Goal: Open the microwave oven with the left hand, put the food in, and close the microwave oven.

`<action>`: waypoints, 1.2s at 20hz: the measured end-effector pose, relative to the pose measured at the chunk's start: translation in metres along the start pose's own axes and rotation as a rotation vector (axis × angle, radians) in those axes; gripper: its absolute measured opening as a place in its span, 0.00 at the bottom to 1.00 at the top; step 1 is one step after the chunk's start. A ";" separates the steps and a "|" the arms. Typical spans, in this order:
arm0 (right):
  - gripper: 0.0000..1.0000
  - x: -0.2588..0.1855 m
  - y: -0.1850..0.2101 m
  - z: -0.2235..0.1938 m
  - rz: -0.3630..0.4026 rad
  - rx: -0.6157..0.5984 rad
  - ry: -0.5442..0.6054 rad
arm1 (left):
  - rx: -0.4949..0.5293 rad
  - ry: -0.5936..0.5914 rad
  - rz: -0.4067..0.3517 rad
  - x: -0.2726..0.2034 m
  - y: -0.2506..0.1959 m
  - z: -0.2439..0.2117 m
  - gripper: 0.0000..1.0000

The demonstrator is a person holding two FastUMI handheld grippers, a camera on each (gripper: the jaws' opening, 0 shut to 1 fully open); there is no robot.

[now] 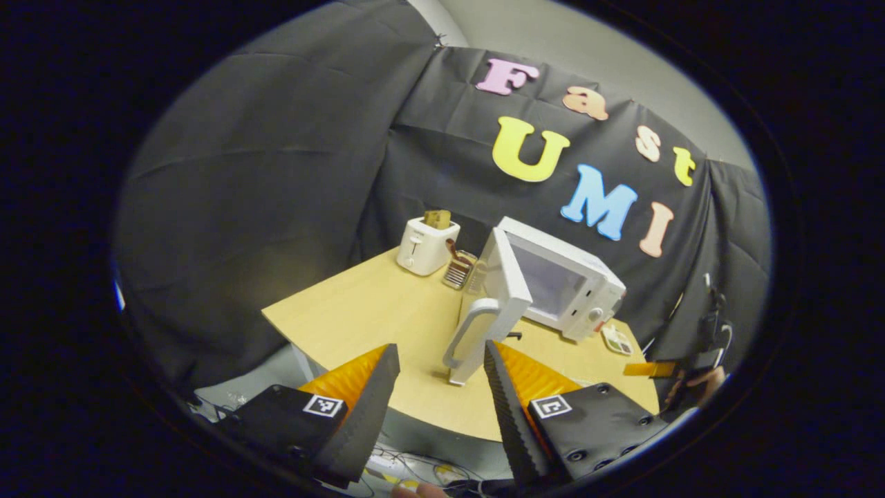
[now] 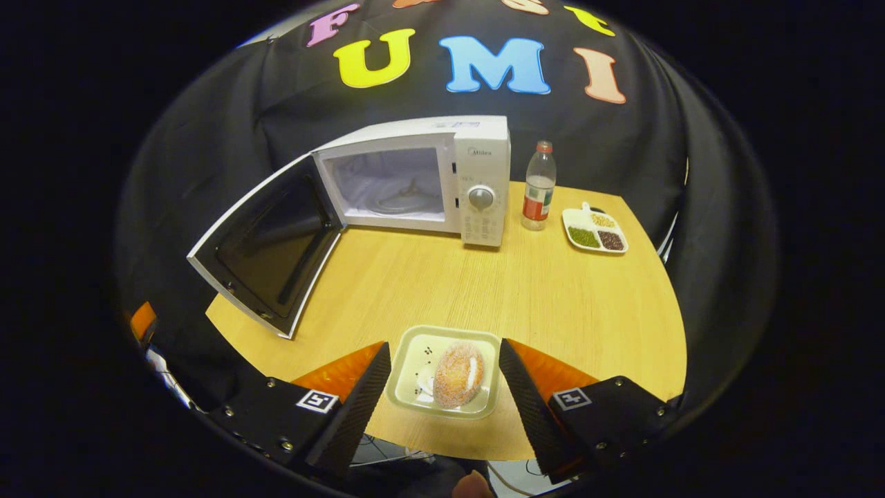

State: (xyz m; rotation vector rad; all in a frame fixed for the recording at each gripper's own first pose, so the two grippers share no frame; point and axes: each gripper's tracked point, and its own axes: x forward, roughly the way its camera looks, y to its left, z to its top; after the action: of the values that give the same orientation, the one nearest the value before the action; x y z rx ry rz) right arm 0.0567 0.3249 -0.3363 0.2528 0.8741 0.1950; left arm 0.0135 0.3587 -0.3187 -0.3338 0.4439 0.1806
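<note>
A white microwave oven [image 2: 442, 180] sits at the back of a round wooden surface [image 2: 553, 297], its door [image 2: 266, 249] swung wide open to the left, showing a bare cavity with a glass turntable. In the right gripper view, the right gripper [image 2: 442, 377] hovers low over the near edge of the surface, its jaws apart on either side of a small pale square tray [image 2: 415, 370] holding the food, a round sugared bun [image 2: 458, 374]; the fingers appear close to the tray's sides but not pressing on it. In the left gripper view, the left gripper [image 1: 442, 366] is held back from the surface, jaws apart and holding nothing, facing the door's white handle [image 1: 470, 328]. A water bottle [image 2: 538, 185] and a divided dish of grains [image 2: 594, 230] stand to the right of the oven; a white toaster [image 1: 426, 243] stands to its left. The tray looks light, thin and somewhat slippery, and the bun is soft and could roll, so gripping the tray by its opposite rims and keeping it level seems wisest.
</note>
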 end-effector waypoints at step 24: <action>0.68 0.104 -0.005 -0.072 0.048 -0.129 0.249 | -0.035 -0.007 0.266 -0.071 -0.054 -0.001 0.82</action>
State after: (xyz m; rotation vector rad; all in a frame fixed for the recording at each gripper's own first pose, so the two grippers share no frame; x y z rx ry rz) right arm 0.0662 0.3580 -0.4584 0.1302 1.0983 0.3316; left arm -0.0373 0.3010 -0.2725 -0.3073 0.4784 0.4489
